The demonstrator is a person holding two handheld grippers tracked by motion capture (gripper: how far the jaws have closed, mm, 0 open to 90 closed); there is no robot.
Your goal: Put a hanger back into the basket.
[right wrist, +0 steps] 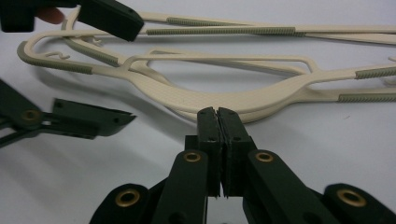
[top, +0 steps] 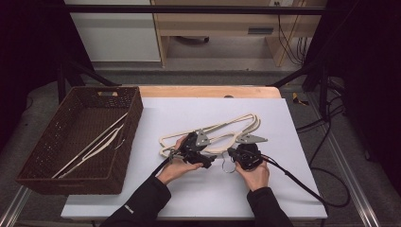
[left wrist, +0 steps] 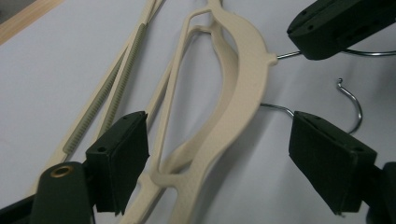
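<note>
Left gripper [left wrist: 219, 158] jaws apart around cream hanger [left wrist: 243, 88] — right gripper [right wrist: 218, 122] clamped on its wire hook, no readable writing.

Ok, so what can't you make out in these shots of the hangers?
- Right gripper view: whether the shut right tool pinches anything; its jaws hide the gap.
- Left gripper view: the lower hook in its middle; a jaw of the left tool covers it.
- High view: how many hangers are stacked; the tools cover the middle.
- High view: what is in the basket; it is too dark and small.
</note>
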